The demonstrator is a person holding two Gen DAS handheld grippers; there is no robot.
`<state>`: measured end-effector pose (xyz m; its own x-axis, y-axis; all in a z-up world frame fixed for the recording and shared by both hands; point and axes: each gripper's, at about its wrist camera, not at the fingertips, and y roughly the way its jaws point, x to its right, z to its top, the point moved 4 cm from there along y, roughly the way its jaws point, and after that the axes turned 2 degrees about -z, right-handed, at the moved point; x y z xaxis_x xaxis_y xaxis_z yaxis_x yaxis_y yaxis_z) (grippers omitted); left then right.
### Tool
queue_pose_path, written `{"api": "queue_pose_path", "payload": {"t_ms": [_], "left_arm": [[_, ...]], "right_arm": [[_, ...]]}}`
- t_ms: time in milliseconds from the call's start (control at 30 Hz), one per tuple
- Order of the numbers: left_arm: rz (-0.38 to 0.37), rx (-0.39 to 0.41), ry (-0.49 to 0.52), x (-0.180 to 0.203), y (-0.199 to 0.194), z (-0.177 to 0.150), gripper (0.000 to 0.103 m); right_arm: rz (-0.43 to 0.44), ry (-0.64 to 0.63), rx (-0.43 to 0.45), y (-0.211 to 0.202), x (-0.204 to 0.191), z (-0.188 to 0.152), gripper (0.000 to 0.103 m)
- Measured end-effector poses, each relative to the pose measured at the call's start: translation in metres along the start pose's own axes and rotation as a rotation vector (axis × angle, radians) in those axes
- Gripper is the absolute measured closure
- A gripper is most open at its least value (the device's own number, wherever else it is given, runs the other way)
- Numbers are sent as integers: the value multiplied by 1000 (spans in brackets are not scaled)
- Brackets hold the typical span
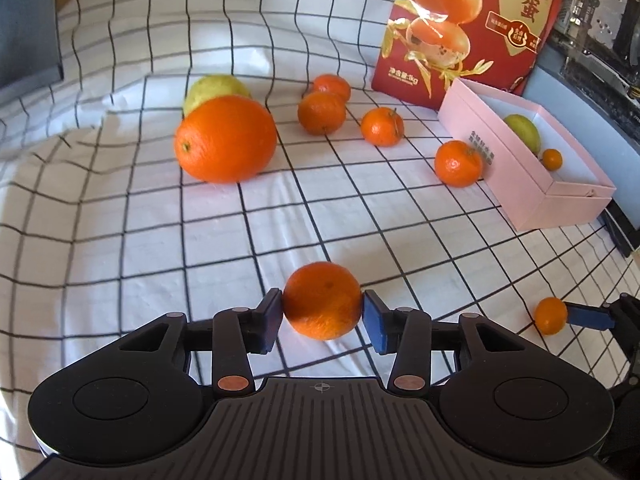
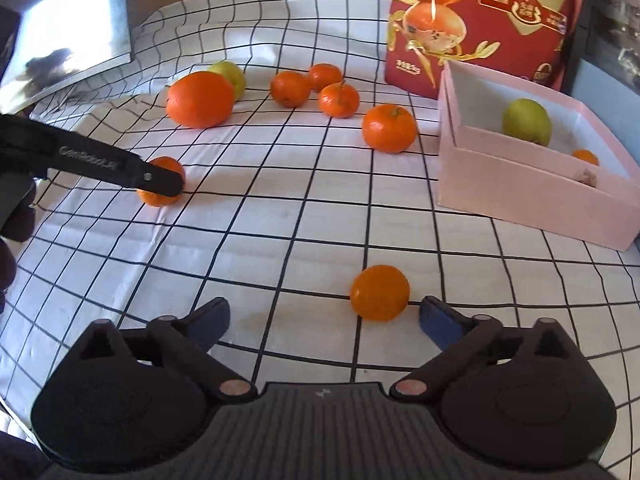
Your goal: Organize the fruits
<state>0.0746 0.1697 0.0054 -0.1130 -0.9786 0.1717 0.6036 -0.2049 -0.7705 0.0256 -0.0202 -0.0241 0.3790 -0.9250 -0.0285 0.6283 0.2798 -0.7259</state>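
My left gripper (image 1: pixel 323 312) has a mandarin (image 1: pixel 322 300) between its blue pads, which touch both of its sides low over the checked cloth. In the right wrist view that same mandarin (image 2: pixel 160 186) sits partly behind the left gripper's fingers (image 2: pixel 160 182). My right gripper (image 2: pixel 324 316) stands wide open. A small mandarin (image 2: pixel 380 293) lies on the cloth just ahead of its right finger, untouched. A pink box (image 2: pixel 520 196) at the right holds a green fruit (image 2: pixel 527 121) and a small mandarin (image 2: pixel 585 157).
A big orange (image 1: pixel 225 139) with a yellow-green fruit (image 1: pixel 216 88) behind it lies at the back left. Several mandarins (image 1: pixel 321 113) are scattered mid-cloth, one (image 1: pixel 458 163) against the box. A red bag (image 1: pixel 472 20) stands behind the box.
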Motion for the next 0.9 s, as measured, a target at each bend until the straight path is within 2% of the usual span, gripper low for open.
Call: {"api": "queue_pose_path", "payload": {"t_ms": [133,333,400,500,567,700,733,767,900], "left_arm": [[-24,9,-16,0,3,-3,56],[-42,31,-15,0,5,-2,56],[-45,33,-14,0,5,-2,56],[-51,35,-17,-1,6,-1,56],[-56,38,-24,-2,7,0,56],[-56,39,-24,-2,8,1,56],[-55,39,-21,-1,7,0,55],[-51,39,-16,-1,7,0,55],[-36,39,15,2,6,-2,55]], "right_arm": [[-7,-24,20,-1,-1,-4,0],[5,-13,-5,-1,3,1,0],[7,16,4,-3,8,3,7],[3,82,14,-8,17,7,23],[-18,93,17,-9,22,9,41],[-58,81,15,-8,28,11,62],[-63,81,14,-9,28,11,70],[-61,81,12,-10,29,11,74],[-87,73,19,-15,31,10,74]]}}
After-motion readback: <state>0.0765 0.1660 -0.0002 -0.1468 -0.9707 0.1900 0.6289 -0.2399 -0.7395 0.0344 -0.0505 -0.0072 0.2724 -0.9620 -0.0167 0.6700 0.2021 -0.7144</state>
